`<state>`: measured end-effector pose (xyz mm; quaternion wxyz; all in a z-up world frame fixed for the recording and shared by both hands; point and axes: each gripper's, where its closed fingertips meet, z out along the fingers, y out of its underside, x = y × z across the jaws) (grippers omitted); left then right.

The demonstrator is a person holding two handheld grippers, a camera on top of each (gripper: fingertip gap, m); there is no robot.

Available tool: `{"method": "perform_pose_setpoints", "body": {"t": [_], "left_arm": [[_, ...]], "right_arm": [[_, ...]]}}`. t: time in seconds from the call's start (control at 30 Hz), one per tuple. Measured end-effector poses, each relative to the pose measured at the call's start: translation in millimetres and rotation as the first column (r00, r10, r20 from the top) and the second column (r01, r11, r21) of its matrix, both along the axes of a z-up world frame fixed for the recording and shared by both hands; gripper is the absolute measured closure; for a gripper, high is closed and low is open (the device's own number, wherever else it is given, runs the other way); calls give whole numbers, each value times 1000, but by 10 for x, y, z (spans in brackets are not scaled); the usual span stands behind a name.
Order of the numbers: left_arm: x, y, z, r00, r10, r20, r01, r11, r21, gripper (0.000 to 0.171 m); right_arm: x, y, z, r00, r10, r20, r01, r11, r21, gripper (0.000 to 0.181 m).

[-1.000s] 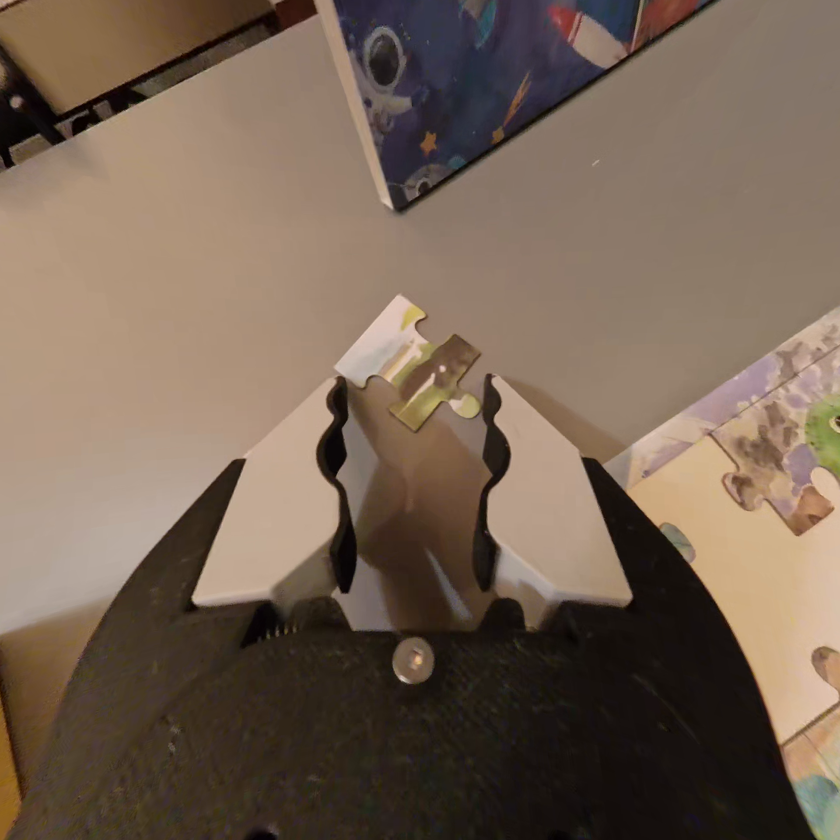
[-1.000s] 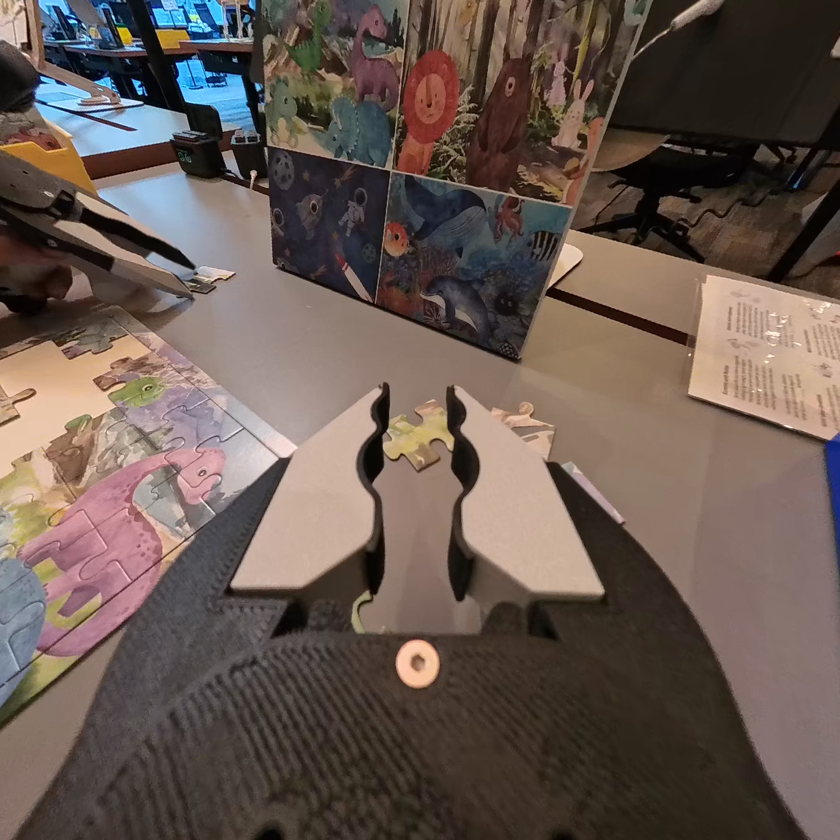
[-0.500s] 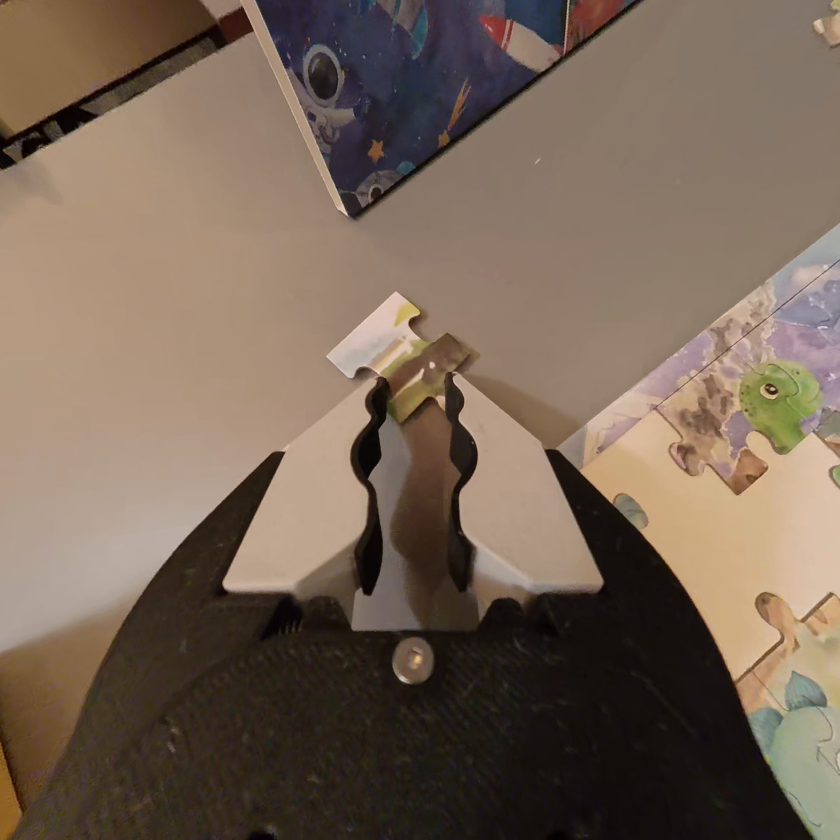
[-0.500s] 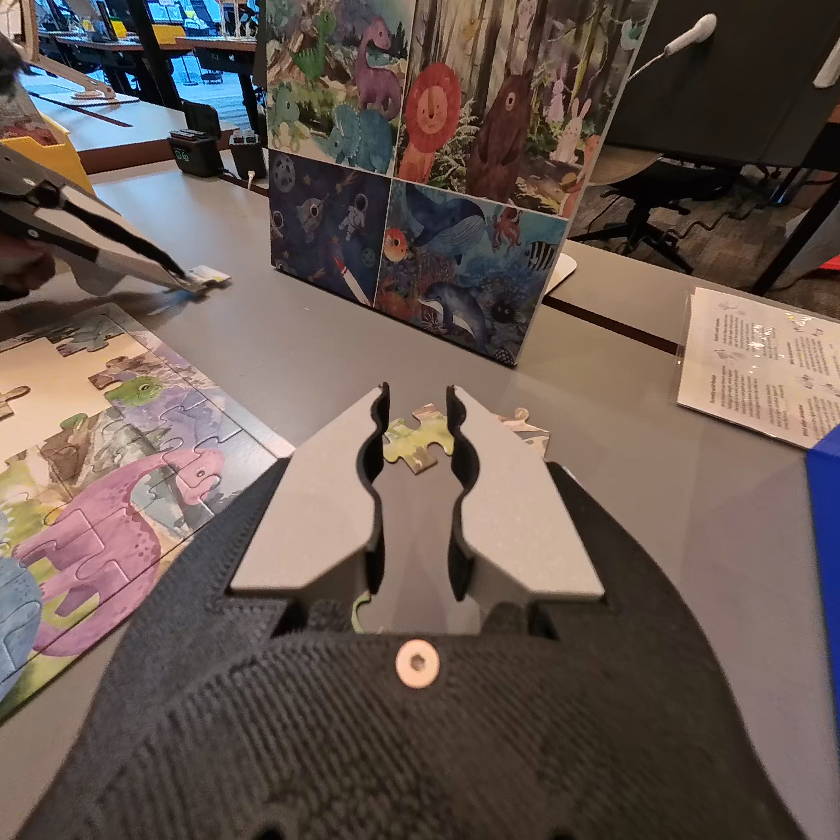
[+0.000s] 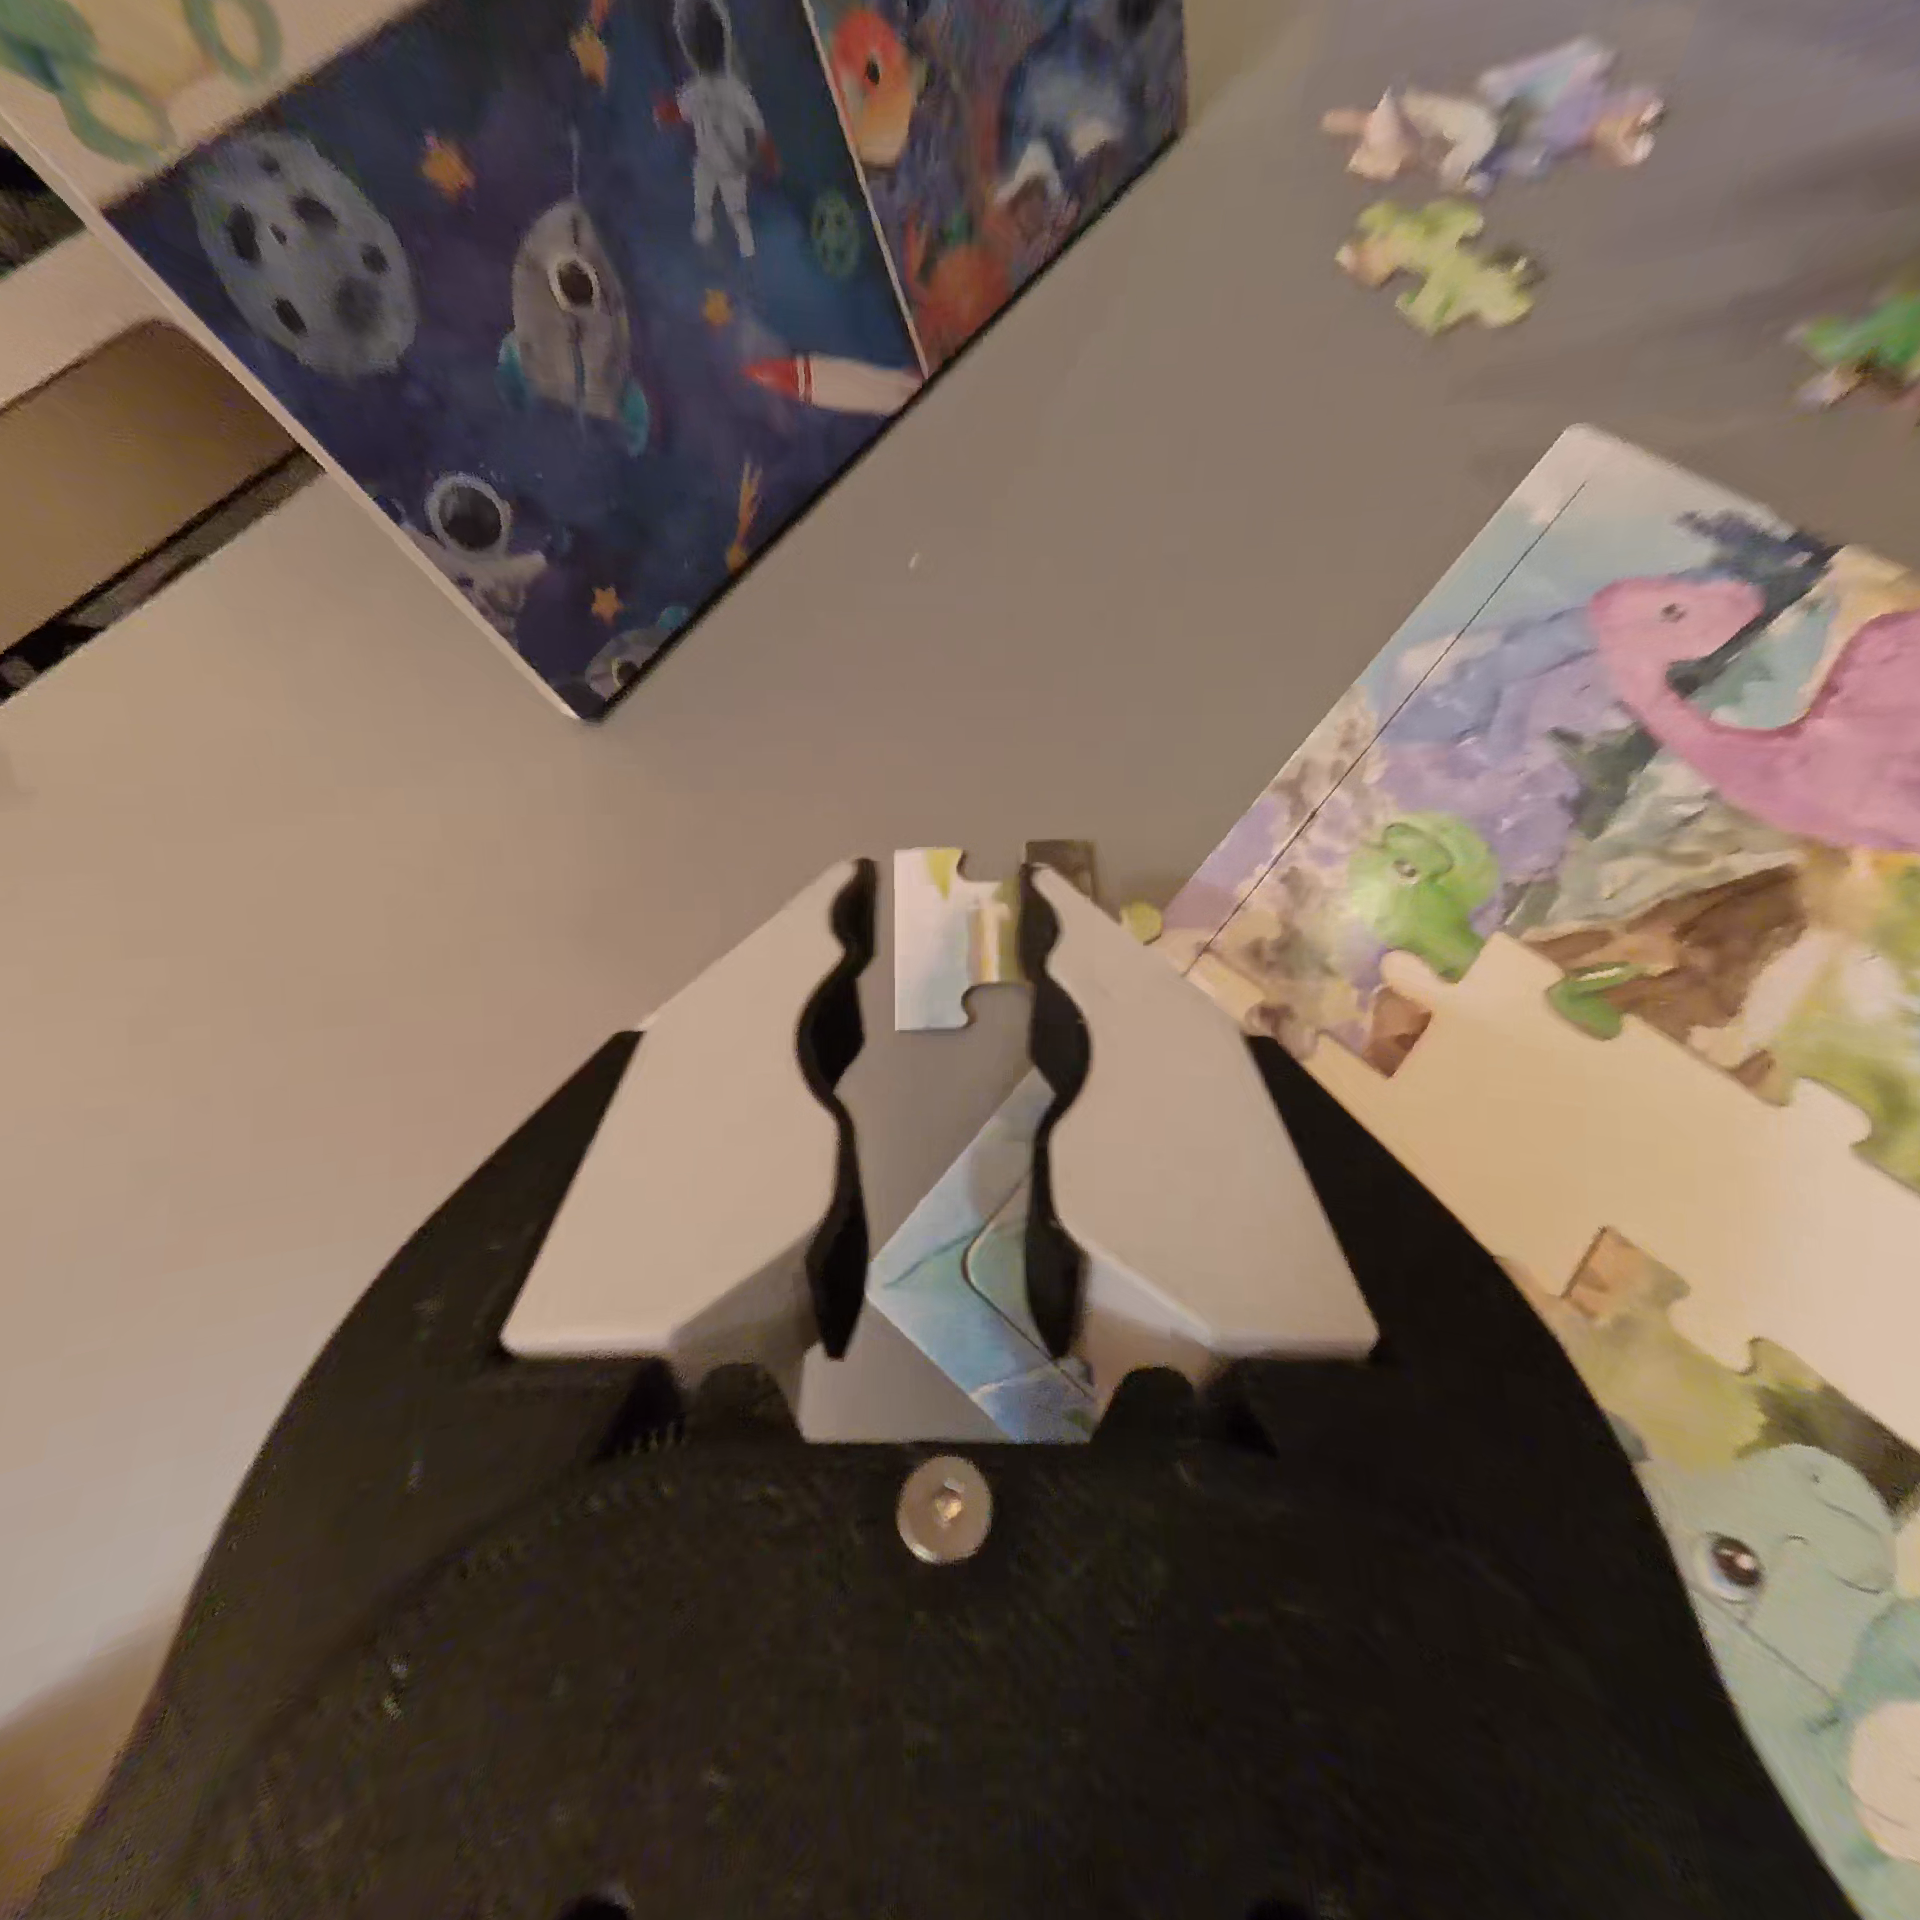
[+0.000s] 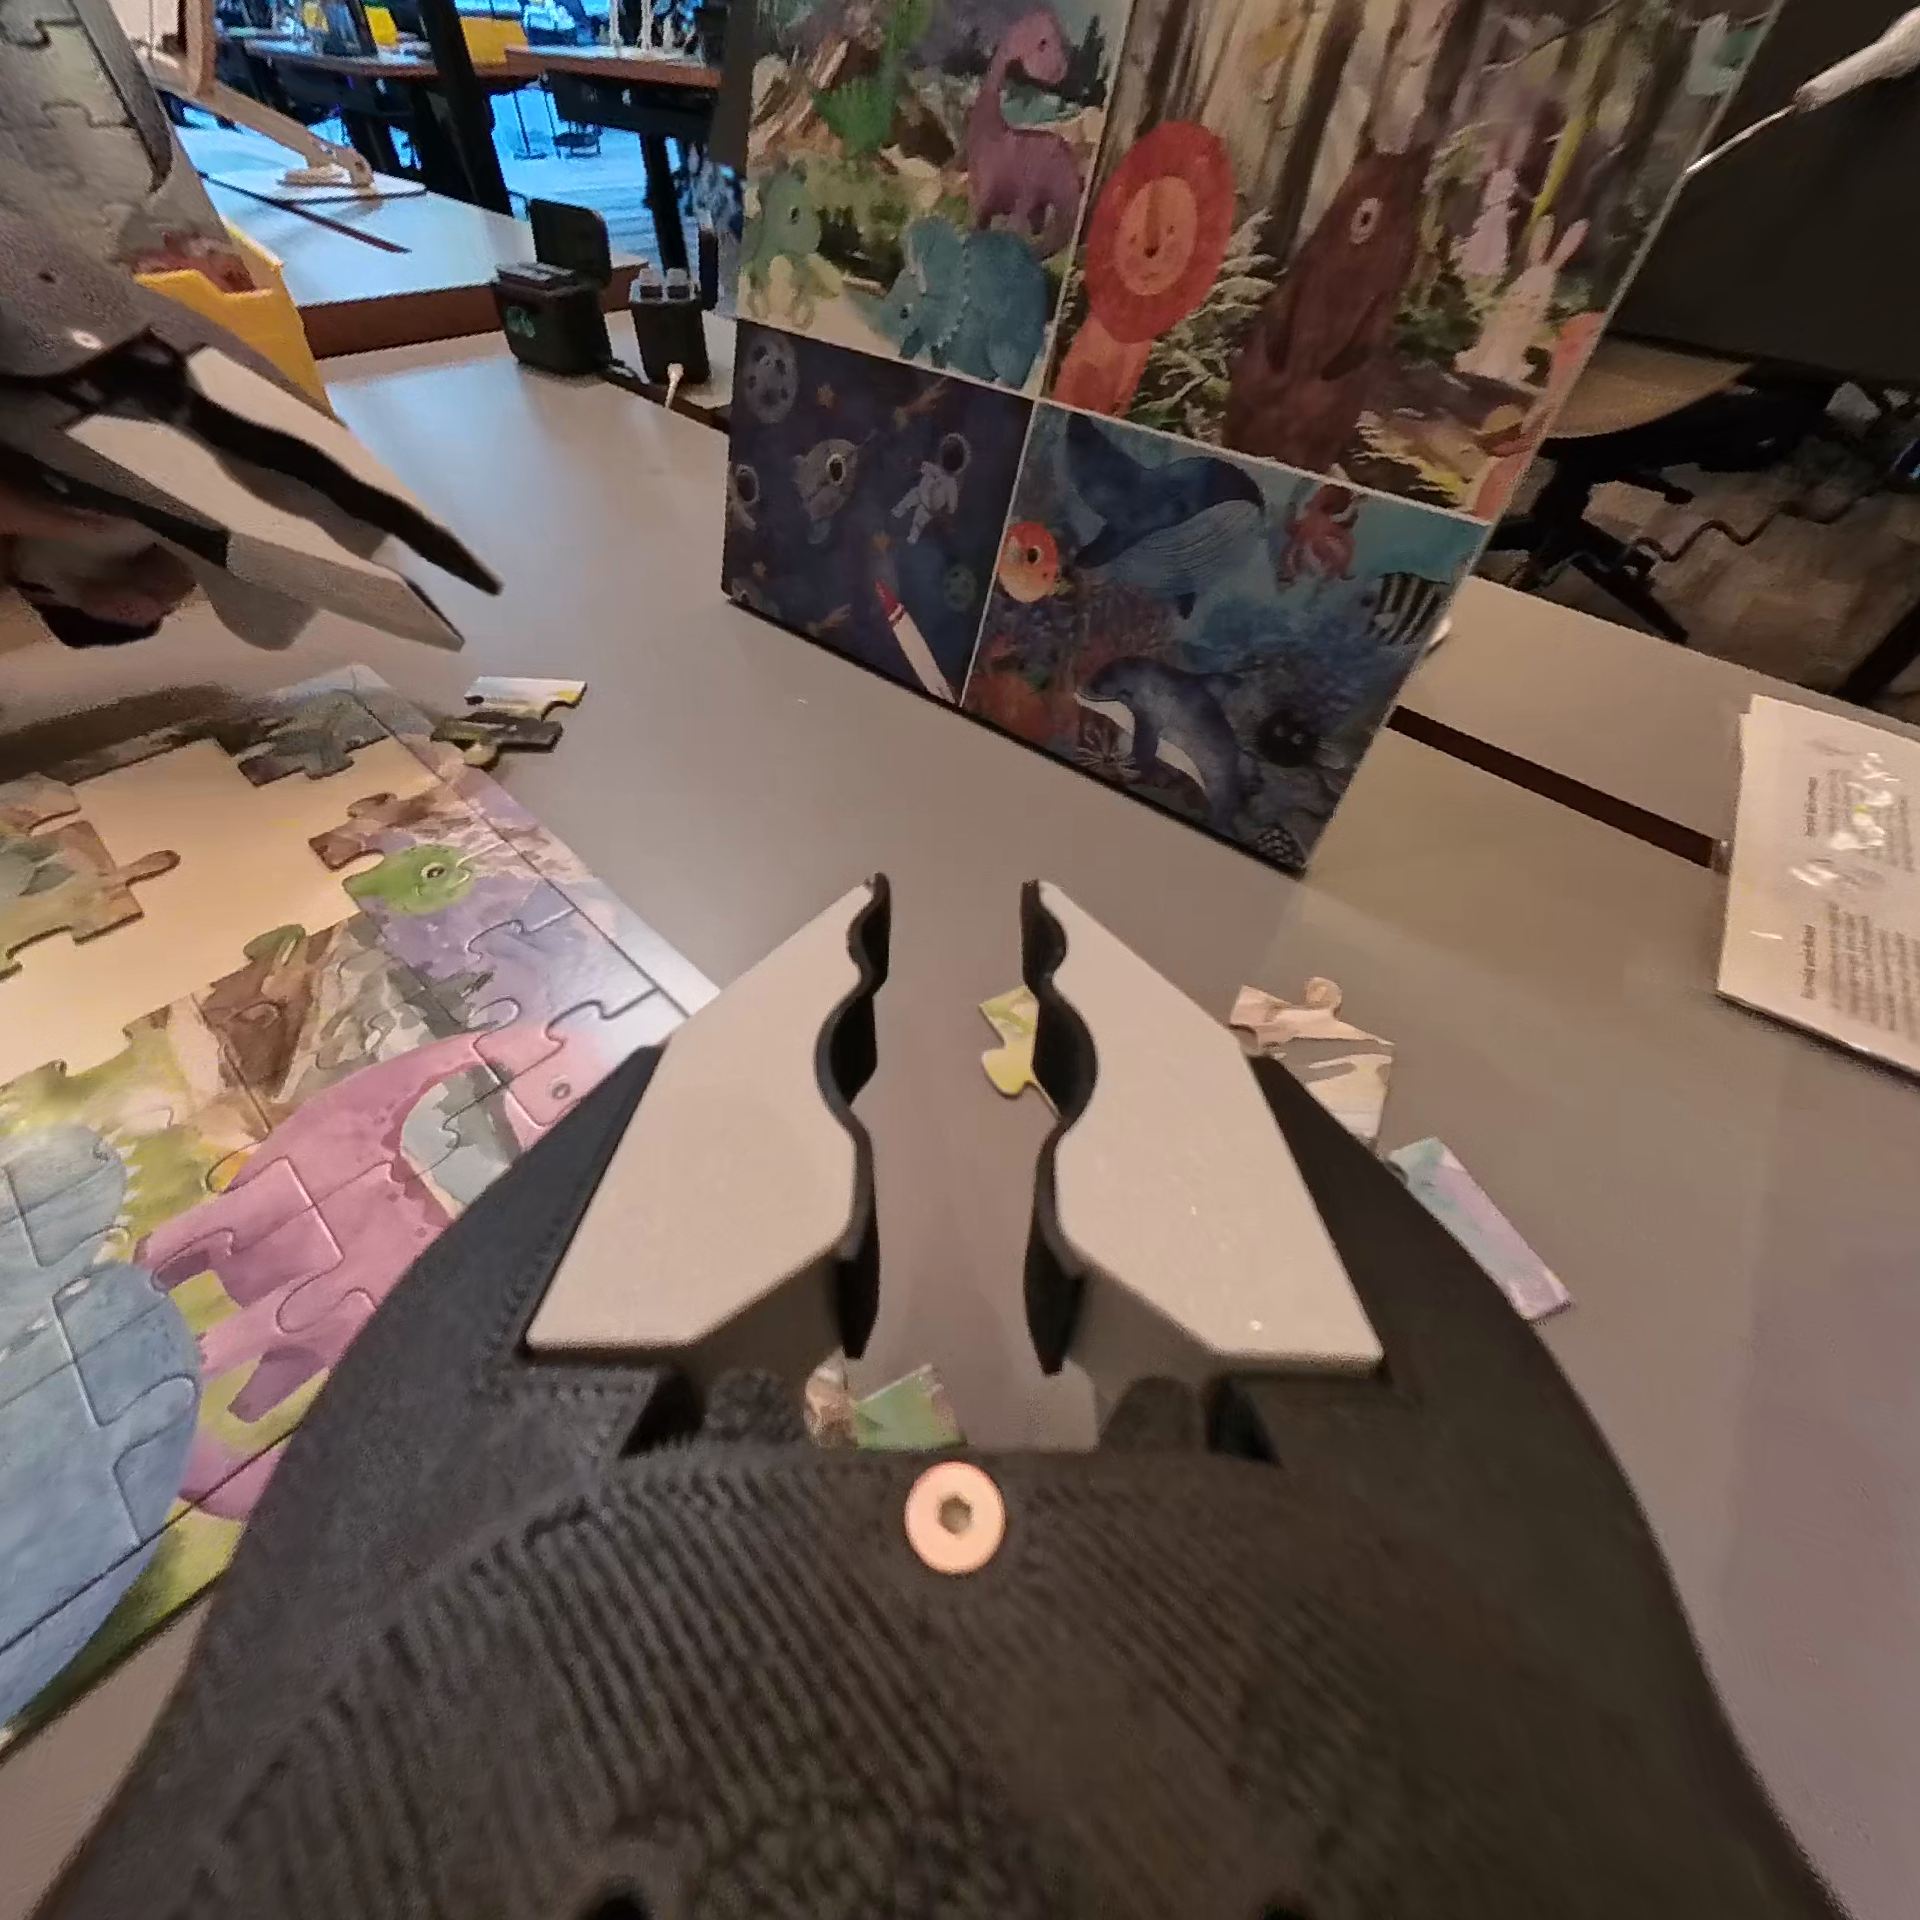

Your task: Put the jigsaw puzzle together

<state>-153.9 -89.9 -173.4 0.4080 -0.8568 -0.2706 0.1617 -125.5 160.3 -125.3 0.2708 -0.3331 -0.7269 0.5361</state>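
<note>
Hovering over the grey surface (image 5: 312, 935), the left tongs (image 5: 945, 883) are standing released, jaws apart, nothing between them. In the right wrist view they are hanging clear above the surface, off the near corner of the board.

Lying just ahead of and below the left tips: a joined pair of flat cardboard puzzle pieces (image 5: 951, 951), one pale white-blue with a yellow dab, its partner dark olive and largely hidden behind the right finger. In the right wrist view the same pair (image 6: 514, 712) is resting flat on the surface, just beside the far corner of the partly built dinosaur jigsaw board (image 5: 1558, 831), perhaps touching it; contact is not certain.

Long axis of the pair is running roughly across the left jaw gap, toward the board edge.

The right tongs (image 6: 954, 904) are also standing released and empty, well apart from that pair, sitting over loose pieces: a yellow-green cardboard piece (image 6: 1008, 1049) partly under the right finger, a grey-white one (image 6: 1304, 1023) beside it.

Judging: left hand is the nearer by far. The coming move is turning on one thing, the pair lying directly under the left tips, with the cream unfilled gap (image 5: 1507, 1143) of the board off to the right.

Upright illustrated box (image 6: 1091, 468) is standing behind, out of the way.
</note>
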Motion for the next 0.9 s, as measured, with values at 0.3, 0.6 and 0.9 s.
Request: {"method": "perform_pose_setpoints", "body": {"t": [0.3, 0.6, 0.9], "left_arm": [[104, 25, -369, 984, -39, 176, 48, 998, -46, 108], [579, 121, -127, 889, -259, 379, 214, 964, 157, 149], [327, 225, -148, 963, -230, 140, 220, 972, 87, 89]], "right_arm": [[8, 21, 7, 1000, -5, -6, 5, 1000, 14, 158], [1, 59, 8, 1000, -20, -14, 20, 999, 32, 157], [-6, 42, -31, 1000, -16, -4, 16, 999, 46, 157]]}}
